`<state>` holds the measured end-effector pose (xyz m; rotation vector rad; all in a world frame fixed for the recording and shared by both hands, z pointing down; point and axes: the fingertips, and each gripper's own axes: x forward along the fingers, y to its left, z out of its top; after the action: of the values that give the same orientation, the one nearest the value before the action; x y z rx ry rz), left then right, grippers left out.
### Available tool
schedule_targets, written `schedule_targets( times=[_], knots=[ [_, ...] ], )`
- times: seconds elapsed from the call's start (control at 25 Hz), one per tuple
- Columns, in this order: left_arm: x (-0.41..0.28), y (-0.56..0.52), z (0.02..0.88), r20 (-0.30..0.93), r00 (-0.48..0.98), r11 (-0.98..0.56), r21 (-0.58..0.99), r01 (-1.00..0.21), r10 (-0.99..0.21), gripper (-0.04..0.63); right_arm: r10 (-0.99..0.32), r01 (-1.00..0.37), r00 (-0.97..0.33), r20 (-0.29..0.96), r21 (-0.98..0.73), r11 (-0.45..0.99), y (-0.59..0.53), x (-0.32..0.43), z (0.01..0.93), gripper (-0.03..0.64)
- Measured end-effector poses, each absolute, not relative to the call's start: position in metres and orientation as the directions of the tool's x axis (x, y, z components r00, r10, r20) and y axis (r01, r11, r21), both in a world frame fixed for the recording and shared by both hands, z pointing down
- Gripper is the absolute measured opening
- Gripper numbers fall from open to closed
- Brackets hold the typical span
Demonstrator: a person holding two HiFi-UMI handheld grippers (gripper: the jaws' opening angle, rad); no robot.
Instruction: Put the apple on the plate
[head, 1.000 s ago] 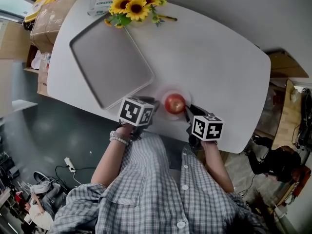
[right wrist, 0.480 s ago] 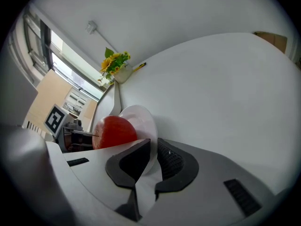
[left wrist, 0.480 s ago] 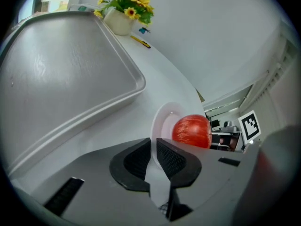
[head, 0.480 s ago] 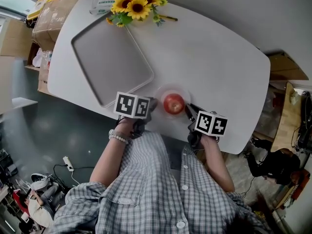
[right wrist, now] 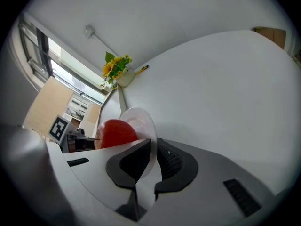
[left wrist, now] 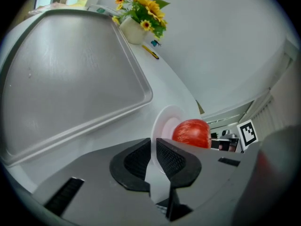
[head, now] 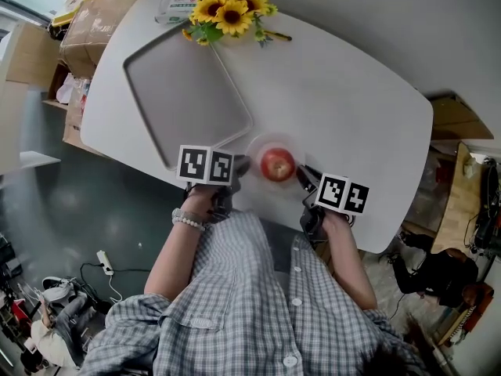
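Observed: the red apple (head: 277,164) sits on the small round white plate (head: 291,144) near the front edge of the white table (head: 352,108), so the task looks done; the left gripper (head: 241,165) has just been closing its jaws onto the plate's rim; the right gripper (head: 304,175) is clamped on the opposite rim; the two-sided hold presumably keeps the plate level for lifting.
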<state>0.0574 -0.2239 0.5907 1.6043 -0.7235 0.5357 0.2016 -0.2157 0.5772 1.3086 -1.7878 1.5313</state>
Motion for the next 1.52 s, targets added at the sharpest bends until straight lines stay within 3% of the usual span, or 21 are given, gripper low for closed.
schedule_targets(
  times=[0.6,1.52],
  knots=[
    [0.01,-0.246,0.564,0.693,0.671,-0.018,0.692,-0.722,-0.263,0.043,-0.361,-0.836,-0.506,0.783,-0.548,-0.016,-0.25,0.155,0.553,0.052],
    [-0.111,-0.293,0.569,0.706,0.585,0.13,0.675,-0.726,-0.4,0.043,-0.271,-0.813,-0.583,0.766,-0.555,0.179,-0.335,0.029,0.561,0.051]
  ],
)
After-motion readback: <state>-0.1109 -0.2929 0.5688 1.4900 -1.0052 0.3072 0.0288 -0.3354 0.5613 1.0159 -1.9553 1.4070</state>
